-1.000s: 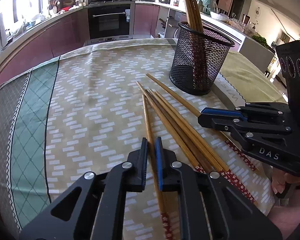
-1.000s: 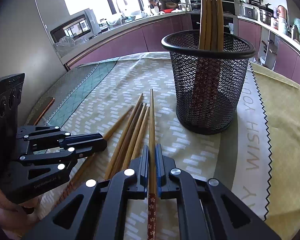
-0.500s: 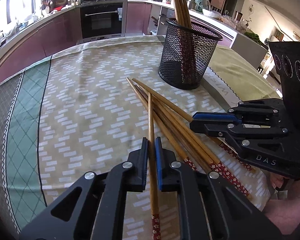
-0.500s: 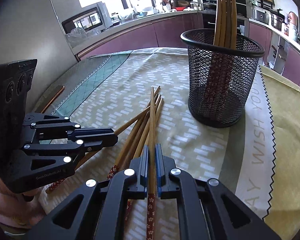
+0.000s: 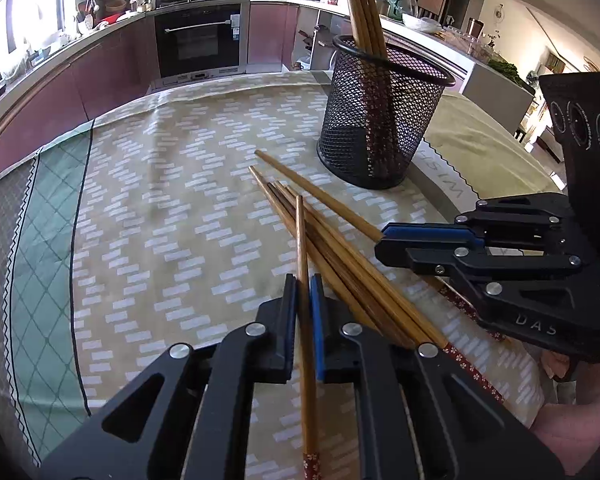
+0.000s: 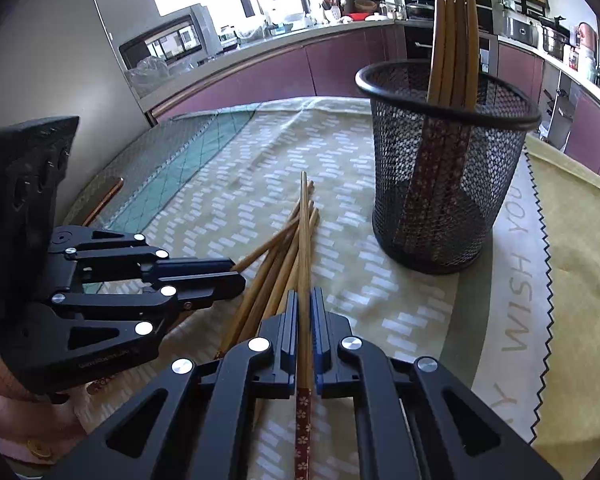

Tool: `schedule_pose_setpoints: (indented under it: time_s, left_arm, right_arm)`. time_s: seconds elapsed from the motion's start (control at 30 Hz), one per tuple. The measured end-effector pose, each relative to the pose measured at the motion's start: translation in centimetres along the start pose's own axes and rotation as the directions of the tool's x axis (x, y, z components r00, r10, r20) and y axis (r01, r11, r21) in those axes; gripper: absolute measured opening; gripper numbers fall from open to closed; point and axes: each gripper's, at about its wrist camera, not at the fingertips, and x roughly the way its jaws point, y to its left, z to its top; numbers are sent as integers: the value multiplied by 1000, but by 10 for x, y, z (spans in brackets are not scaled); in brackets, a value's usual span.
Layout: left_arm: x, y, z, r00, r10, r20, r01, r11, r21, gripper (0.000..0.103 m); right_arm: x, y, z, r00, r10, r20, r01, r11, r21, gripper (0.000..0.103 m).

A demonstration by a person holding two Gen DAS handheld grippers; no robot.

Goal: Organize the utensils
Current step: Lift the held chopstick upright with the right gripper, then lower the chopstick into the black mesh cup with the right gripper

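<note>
A: Left gripper (image 5: 304, 292)?
B: Clenched on a chopstick (image 5: 301, 236). Stick runs straight out between the jaws, tip crossing over the pile (image 5: 340, 256) on the tablecloth (image 5: 160, 208). Red floral end pokes out behind the jaws, toward the camera.

A: Right gripper (image 6: 305, 308)?
B: Also clamped on a single stick (image 6: 305, 240), its own one. Tip points away over the loose sticks (image 6: 268, 276), floral end at the bottom edge of the right wrist view.

A: Is either held stick lifted or lying flat?
B: Can't tell.

A: The pile?
B: Several wooden chopsticks bundled diagonally on the cloth, one lying a bit apart on the holder side. Floral ends near the right gripper (image 5: 420, 248) body as seen from the left wrist.

A: Holder?
B: Black mesh cup (image 5: 380, 120), upright on the cloth, beyond the pile, apart from it. Already has a few chopsticks (image 6: 452, 32) standing in it, plain tips up, leaning together.

A: Grippers relative to each other?
B: Side by side, near, not touching. Left gripper (image 6: 204, 276) visible from the right wrist, its jaw tips at the pile's edge.

A: Anything else?
B: Kitchen counter, oven (image 5: 200, 40) behind. Lettering on the cloth's edge band (image 6: 516, 280).
</note>
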Motion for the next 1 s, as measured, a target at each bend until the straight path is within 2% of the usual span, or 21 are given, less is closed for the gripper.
schedule_pose_setpoints:
  time_s: [0.1,0.3,0.67,1.0]
  left_arm:
    - [-6,2,1,1000,-8,13,8,1000,-10,7]
    - [-39,4,14,993,-66,96,67,998,-9,7]
    - [-100,3,43,956,-153,250,153,988,20,7]
    - [-132,2,68,918,-184,351,184,982,33,7]
  right_arm:
    - [-14,-1,2,999,-7,43,7,1000,-4,6]
    - [-48,-7,8,992,-14,129,16,1000,-18,6]
    - [-93,-18,21,967,-18,252,19,1000,-3,6]
    - [-119,-24,40,940,-30,339,30,1000,4,6]
